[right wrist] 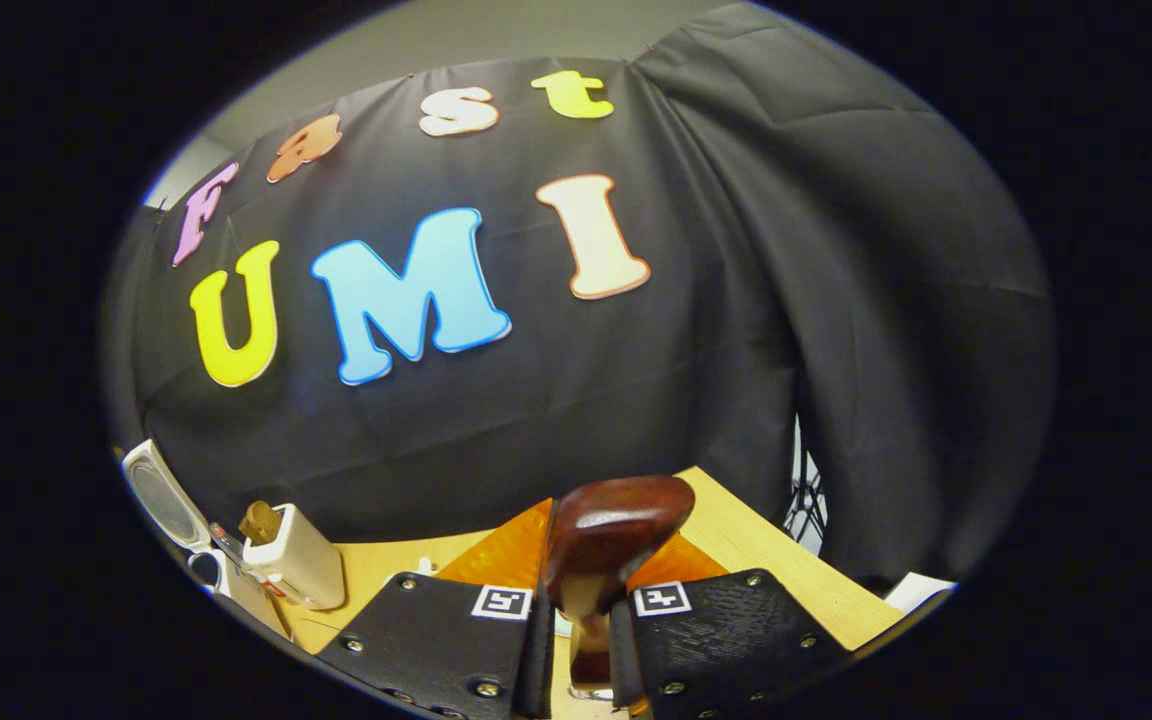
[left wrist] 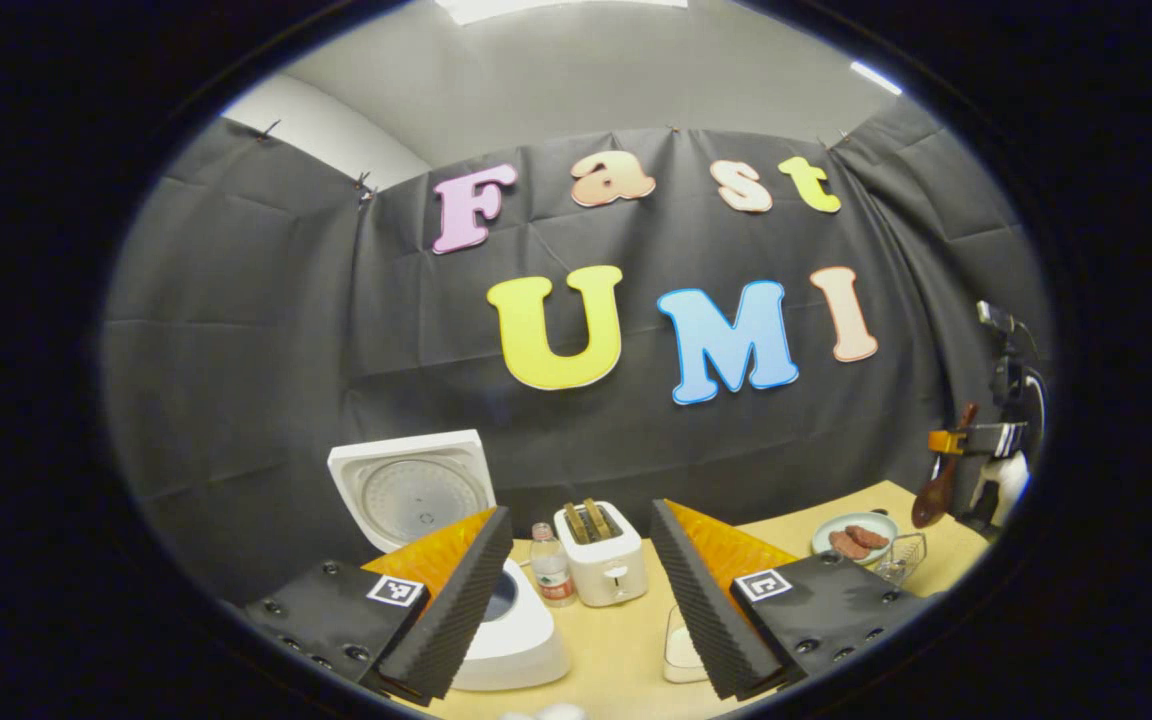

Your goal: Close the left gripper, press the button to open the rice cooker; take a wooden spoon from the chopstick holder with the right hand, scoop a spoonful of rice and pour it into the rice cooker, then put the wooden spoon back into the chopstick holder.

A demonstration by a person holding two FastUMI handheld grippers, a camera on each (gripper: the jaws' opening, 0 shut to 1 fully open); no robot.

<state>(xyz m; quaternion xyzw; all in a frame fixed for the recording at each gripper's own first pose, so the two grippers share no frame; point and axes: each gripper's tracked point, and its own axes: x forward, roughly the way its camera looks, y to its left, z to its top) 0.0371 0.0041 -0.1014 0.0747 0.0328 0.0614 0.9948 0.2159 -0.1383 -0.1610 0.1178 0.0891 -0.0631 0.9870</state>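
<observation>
The white rice cooker (left wrist: 521, 635) stands at the table's left with its lid (left wrist: 414, 490) swung up and open. My left gripper (left wrist: 581, 512) hovers open above it, fingers apart and holding nothing. At the far right my right gripper (left wrist: 976, 440) is raised above the table and shut on the handle of the dark wooden spoon (left wrist: 934, 500), whose bowl hangs down. In the right gripper view the spoon's bowl (right wrist: 616, 530) juts out ahead of the right gripper (right wrist: 584, 625), both fingers pressing on the handle. The wire chopstick holder (left wrist: 904, 558) sits below the spoon.
A white toaster (left wrist: 601, 568) and a small bottle (left wrist: 550, 568) stand at the back of the wooden table (left wrist: 626, 650). A plate of sausages (left wrist: 856, 540) lies beside the holder. A white container (left wrist: 681, 650) sits near my left gripper's right finger. The toaster (right wrist: 291, 560) is at the left.
</observation>
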